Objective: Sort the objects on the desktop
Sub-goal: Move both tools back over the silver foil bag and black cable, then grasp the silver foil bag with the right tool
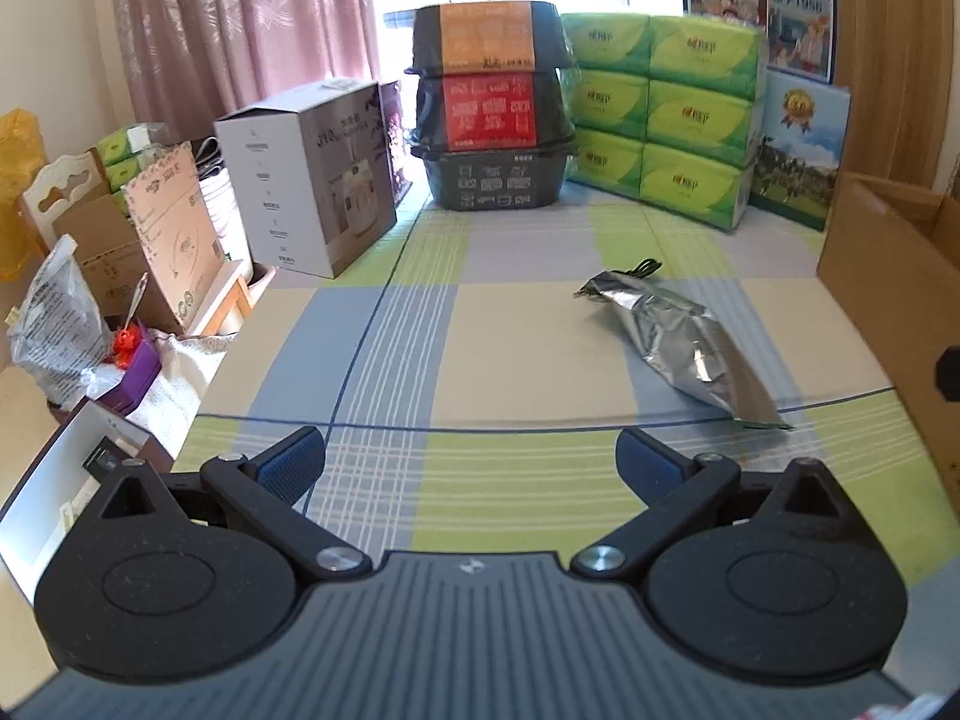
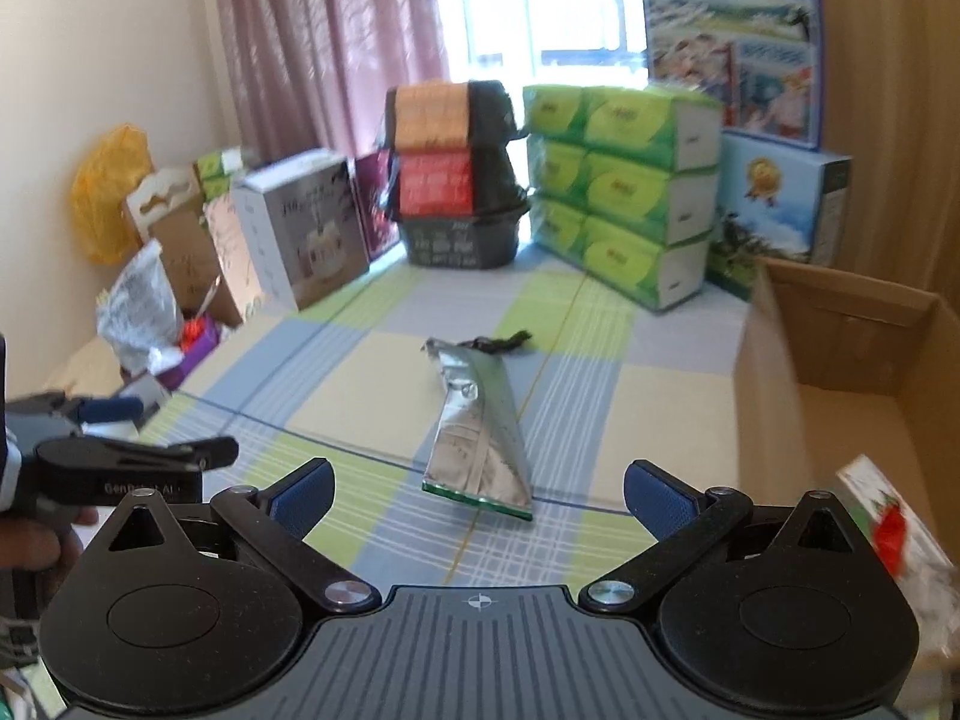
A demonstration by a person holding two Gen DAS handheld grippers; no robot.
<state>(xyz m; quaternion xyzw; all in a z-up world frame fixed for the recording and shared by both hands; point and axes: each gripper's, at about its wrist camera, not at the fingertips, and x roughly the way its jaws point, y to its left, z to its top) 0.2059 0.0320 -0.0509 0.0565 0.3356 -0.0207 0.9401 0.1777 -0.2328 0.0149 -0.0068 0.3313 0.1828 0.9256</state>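
- A worktop [image 1: 372, 360] covered in a blue, green and cream checked cloth is filling the middle of both views, with a window and a pink curtain [image 1: 240, 24] hanging at the far end.
- Along the far edge, a stack of black food trays [image 1: 492, 108] with orange and red labels is standing beside green tissue packs [image 1: 660, 114] piled three high.
- A white appliance box [image 1: 306, 174] is sitting at the far left.
- An open cardboard box [image 2: 840, 372] is standing on the right side of the worktop.
- A crumpled silver foil pouch [image 1: 678, 342] is lying flat on the cloth right of centre, just beside the cardboard box, with a small dark cord [image 1: 642, 269] lying at its far end.
- The left tool [image 1: 471, 462] is hovering near the worktop's near edge, its blue pads spread wide and gripping nothing.
- The right tool [image 2: 478, 492] is likewise standing wide apart and empty, with the pouch's near end lying between and just beyond its fingers.
- In the right wrist view, a hand [image 2: 36, 540] is gripping the left tool at the near left.
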